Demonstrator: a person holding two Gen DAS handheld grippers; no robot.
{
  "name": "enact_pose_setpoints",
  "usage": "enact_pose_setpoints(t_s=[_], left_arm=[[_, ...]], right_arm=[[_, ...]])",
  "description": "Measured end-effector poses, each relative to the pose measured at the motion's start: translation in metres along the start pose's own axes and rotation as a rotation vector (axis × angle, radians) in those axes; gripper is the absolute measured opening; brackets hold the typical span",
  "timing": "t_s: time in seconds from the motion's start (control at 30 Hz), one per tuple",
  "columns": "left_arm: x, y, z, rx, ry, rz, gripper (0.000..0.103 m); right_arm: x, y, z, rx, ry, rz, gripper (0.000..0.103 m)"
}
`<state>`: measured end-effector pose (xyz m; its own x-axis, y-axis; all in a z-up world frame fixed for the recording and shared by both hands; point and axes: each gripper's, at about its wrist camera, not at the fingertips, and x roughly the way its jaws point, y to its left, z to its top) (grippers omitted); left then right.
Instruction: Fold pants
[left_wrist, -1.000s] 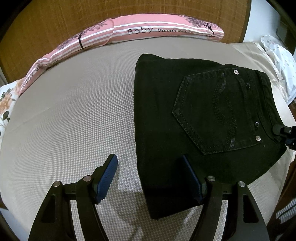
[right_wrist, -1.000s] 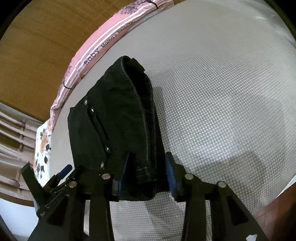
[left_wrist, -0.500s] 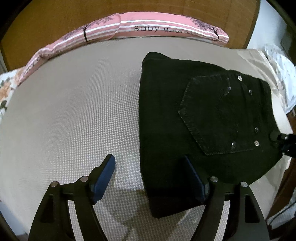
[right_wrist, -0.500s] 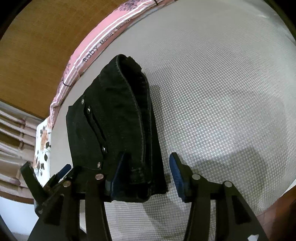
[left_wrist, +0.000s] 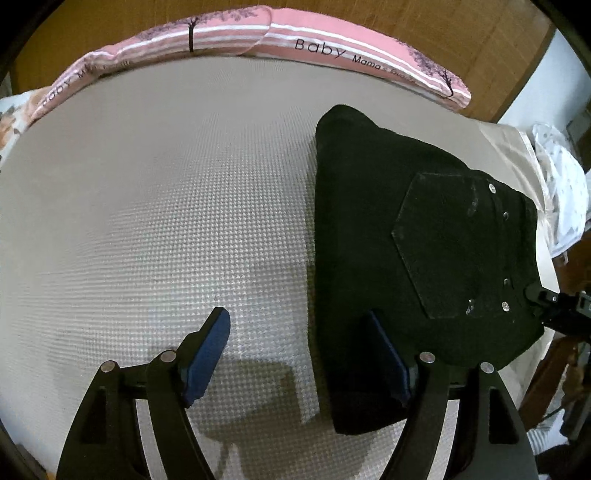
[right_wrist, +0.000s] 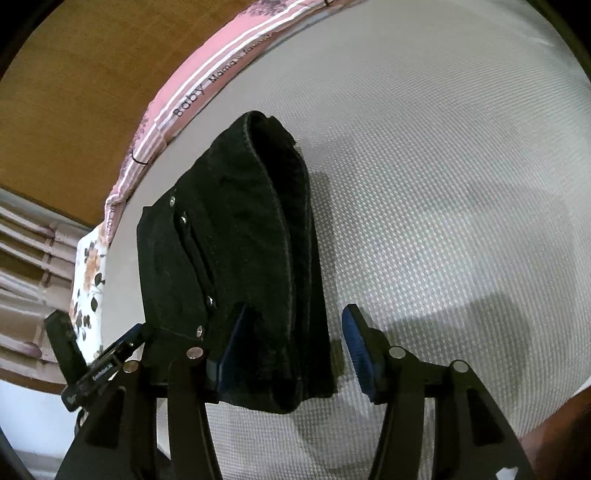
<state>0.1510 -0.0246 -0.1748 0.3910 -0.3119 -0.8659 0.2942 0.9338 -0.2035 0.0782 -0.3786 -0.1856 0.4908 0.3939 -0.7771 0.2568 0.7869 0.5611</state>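
On the bed (left_wrist: 155, 206), w/ its pale textured cover, black pants (left_wrist: 413, 258) lie folded into a compact stack, back pocket up, near a pink striped pillow (left_wrist: 332, 48) at the headboard; left claw (left_wrist: 299, 354) gapes wide, one pad over bare cover, the other at the stack's near edge; right claw (right_wrist: 291, 350) is opening, pants' folded end between its pads, right pad clear of cloth.

- A grey textured mattress (left_wrist: 155, 206) fills the scene.
- A pink striped bolster (left_wrist: 280, 40) (printed "Baby") lies along its far edge.
- A wooden headboard (left_wrist: 424, 26) stands behind it.
- A white wall (left_wrist: 546, 74) shows far right.
- Floral fabric (right_wrist: 90, 266) lies left.
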Motion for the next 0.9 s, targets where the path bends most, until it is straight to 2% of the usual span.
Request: enact_pose_setpoints(t_s=[0.3,0.63,0.73,0.9], left_arm=[[0.008,-0.007,0.010,0.021,0.029,-0.076,0.076],[0.019,-0.006,0.033,-0.032,0.090,-0.266,0.076],[0.024,-0.008,0.037,-0.050,0.118,-0.353,0.076],[0.028,-0.012,0.042,-0.053,0.129,-0.397,0.076]], right_arm=[[0.011,-0.006,0.015,-0.014,0.025,0.100,0.051],[0.018,-0.019,0.027,-0.033,0.064,0.226,0.051],[0.020,-0.021,0.030,-0.034,0.074,0.251,0.051],[0.025,-0.017,0.034,-0.061,0.090,0.275,0.051]])
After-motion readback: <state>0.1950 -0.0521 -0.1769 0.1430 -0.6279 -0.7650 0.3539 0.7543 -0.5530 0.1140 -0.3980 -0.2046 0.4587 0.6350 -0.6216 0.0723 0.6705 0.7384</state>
